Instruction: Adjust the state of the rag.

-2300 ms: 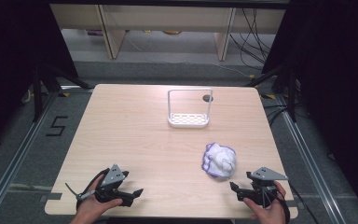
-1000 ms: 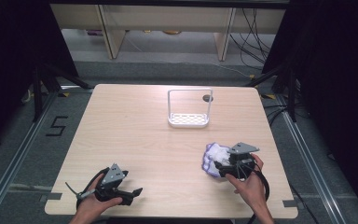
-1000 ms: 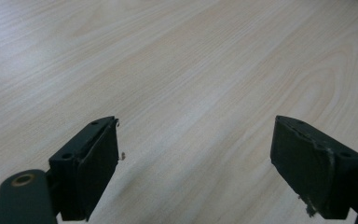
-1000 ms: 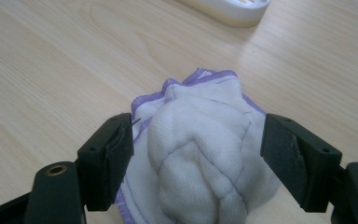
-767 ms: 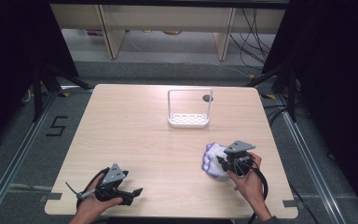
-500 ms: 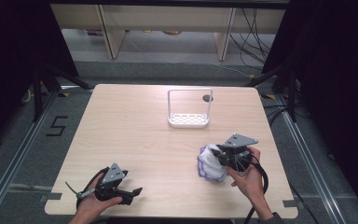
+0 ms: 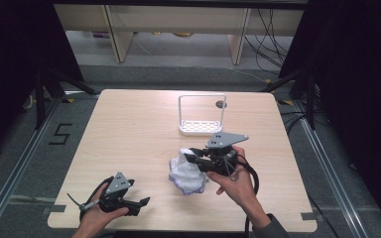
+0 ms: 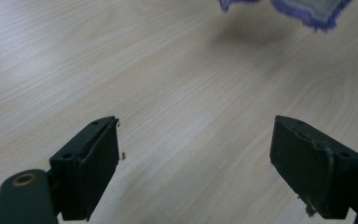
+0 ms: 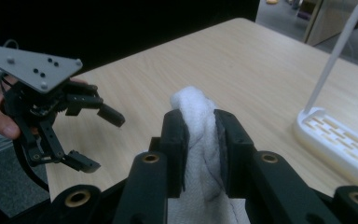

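White crumpled cloth with purple edging (image 7: pixel 186 171) pinched in the right tongs (image 7: pixel 192 157) and lifted just above the light wooden table (image 7: pixel 129 129), with the white slotted plastic rack (image 7: pixel 202 115) well behind it, left tongs (image 7: pixel 141 203) gaping empty near the front edge.

We look down on the table (image 7: pixel 129 129) from above its near edge; our left gripper view skims the tabletop closely, while the right one faces the white rack (image 9: pixel 340 135), shared with the high view.
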`<state>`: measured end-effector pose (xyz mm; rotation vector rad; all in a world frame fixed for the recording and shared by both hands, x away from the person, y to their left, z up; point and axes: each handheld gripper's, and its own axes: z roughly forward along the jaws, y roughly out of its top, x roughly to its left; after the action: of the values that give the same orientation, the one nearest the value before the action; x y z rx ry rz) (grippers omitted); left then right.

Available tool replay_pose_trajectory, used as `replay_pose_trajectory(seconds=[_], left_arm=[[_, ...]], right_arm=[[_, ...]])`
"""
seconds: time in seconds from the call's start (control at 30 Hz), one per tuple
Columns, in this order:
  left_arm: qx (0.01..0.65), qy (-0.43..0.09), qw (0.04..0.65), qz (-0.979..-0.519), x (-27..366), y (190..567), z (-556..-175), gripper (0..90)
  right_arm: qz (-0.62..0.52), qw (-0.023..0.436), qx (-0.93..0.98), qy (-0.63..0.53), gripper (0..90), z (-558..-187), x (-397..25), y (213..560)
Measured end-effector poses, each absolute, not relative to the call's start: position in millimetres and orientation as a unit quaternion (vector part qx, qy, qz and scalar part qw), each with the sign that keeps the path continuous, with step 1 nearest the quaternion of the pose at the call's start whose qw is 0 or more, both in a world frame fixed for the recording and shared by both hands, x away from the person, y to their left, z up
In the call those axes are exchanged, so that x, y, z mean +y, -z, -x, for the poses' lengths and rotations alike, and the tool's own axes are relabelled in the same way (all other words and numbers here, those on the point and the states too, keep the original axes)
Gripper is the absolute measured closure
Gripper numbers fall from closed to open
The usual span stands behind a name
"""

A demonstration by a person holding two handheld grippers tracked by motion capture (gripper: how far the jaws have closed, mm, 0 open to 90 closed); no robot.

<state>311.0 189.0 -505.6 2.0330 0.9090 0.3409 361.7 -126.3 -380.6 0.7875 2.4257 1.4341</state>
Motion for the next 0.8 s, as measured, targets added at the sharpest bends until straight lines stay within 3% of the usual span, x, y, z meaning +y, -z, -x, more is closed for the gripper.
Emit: replay_pose_trajectory(seconds=[0.17, 0.2, 0.3, 0.33, 0.37, 0.47, 0.63, 0.8], left_arm=[[0.357, -0.139, 0.415, -0.825, 190, 504, -310, 15.4], [0.353, -0.136, 0.419, -0.825, 189, 503, -310, 15.5], [0.354, -0.135, 0.426, -0.821, 187, 504, -309, 15.5], [0.354, -0.135, 0.426, -0.821, 187, 504, -309, 15.5], [0.355, -0.135, 0.426, -0.821, 186, 505, -309, 15.6], [0.349, -0.134, 0.418, -0.828, 187, 505, -309, 15.5], [0.352, -0.139, 0.416, -0.827, 188, 505, -310, 15.6], [0.353, -0.136, 0.420, -0.825, 188, 505, -309, 15.6]], right_arm=[[-0.295, 0.113, 0.849, -0.424, 73.9, -379, -125, 420], [-0.317, 0.141, 0.866, -0.361, 71.6, -388, -130, 442], [-0.343, 0.132, 0.865, -0.341, 60.8, -398, -142, 462], [-0.343, 0.132, 0.865, -0.341, 60.8, -398, -142, 462], [-0.361, 0.128, 0.857, -0.344, 50.8, -399, -148, 462], [-0.358, 0.167, 0.854, -0.339, 43.2, -390, -154, 448], [-0.326, 0.189, 0.850, -0.367, 45.3, -369, -153, 425], [-0.294, 0.151, 0.864, -0.379, 50.6, -350, -140, 419]])
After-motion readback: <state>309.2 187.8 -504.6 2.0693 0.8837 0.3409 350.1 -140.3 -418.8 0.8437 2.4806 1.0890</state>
